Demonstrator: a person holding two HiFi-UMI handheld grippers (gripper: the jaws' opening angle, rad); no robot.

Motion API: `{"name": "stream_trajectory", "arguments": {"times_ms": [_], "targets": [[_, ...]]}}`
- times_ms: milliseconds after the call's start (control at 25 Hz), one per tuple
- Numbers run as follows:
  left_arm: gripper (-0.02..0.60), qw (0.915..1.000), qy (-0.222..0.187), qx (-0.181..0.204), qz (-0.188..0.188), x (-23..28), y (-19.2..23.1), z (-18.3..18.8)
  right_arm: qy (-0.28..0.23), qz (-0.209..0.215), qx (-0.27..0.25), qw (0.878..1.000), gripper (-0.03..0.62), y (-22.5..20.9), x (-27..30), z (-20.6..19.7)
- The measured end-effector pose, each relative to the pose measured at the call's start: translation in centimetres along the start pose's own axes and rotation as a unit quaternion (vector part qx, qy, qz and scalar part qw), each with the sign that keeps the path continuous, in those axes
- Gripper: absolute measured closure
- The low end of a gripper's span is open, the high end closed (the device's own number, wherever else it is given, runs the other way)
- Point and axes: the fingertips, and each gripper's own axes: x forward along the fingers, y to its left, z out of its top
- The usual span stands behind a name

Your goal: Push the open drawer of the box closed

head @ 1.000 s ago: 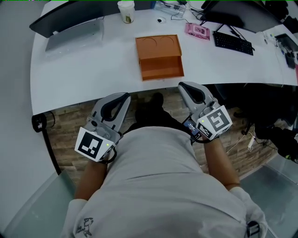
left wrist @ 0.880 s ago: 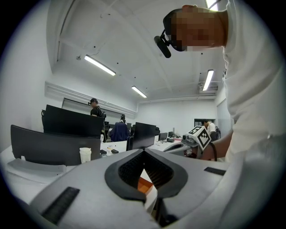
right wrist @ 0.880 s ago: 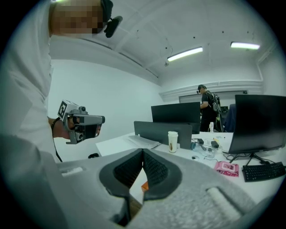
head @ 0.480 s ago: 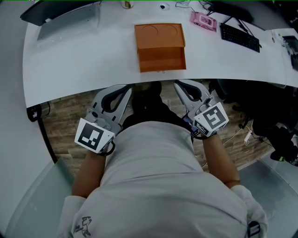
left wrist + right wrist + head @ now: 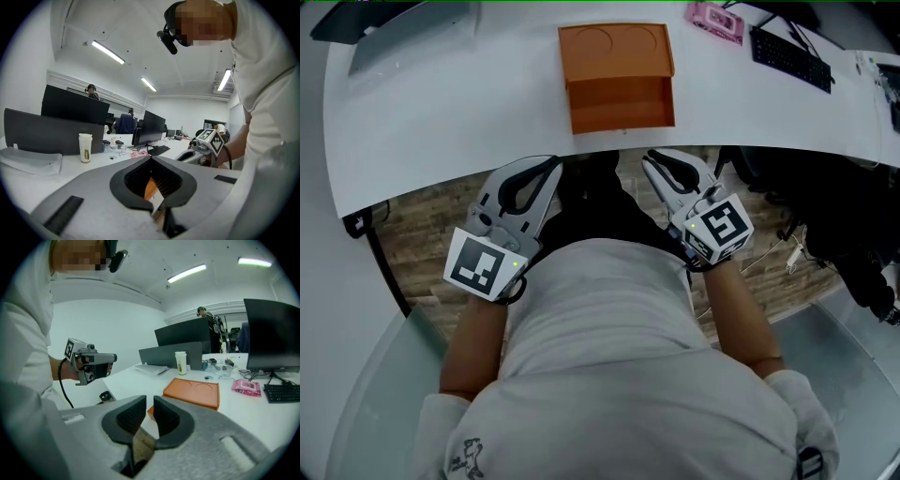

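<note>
Drawer of the orange box stands pulled out toward 6 o'clock on the white desk, seen from my head camera, with its front close to the desk's near edge. Both tools that I am running hang short of that edge, over the wood-patterned floor, touching neither box nor drawer. The left gripper sits at about 7 o'clock from the drawer, its tip aimed up toward the desk; its own camera shows its fingers brought together at the tip, clamped on nothing, with a sliver of orange showing through the hollow behind them. The right gripper sits at about 5 o'clock from the drawer, nearer to it than the left; its camera shows the jaws opening, a narrow slot between the dark pads and nothing in it, the box lying beyond at 12 o'clock. A pink packet and a black keyboard lie at 2 o'clock from the box, well apart from it, and a paper cup stands farther back on the desk beside dark monitors.
</note>
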Motion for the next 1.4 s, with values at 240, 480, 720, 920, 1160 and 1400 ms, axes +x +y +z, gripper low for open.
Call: {"name": "stream_trajectory", "arguments": {"times_ms": [240,480,720,920,1160,1400], "targets": [[0.583,0.9997,0.023,-0.008,-0.007,1.4,1.4,-2.6,0.028,0.001,0.026,0.999,0.522,-1.3,2.3,-3.2],[0.583,0.9989,0.045,-0.007,-0.01,4.4,2.6,-5.9,0.052,-0.005,0.048,0.997,0.517,-4.1,4.0,-6.8],[0.583,0.9975,0.067,-0.019,-0.01,7.3,4.0,-9.6,0.079,-0.013,0.087,0.993,0.516,-6.2,6.0,-11.5],[0.583,0.9965,0.077,-0.03,-0.011,7.1,4.1,-11.3,0.096,-0.03,0.12,0.988,0.514,-6.8,7.0,-13.8],[0.583,0.9957,0.087,-0.031,-0.012,7.3,4.4,-12.9,0.112,-0.041,0.135,0.984,0.514,-7.7,8.3,-15.8],[0.583,0.9949,0.092,-0.038,-0.013,7.1,4.3,-13.3,0.128,-0.052,0.153,0.979,0.508,-8.0,9.7,-16.9]]}}
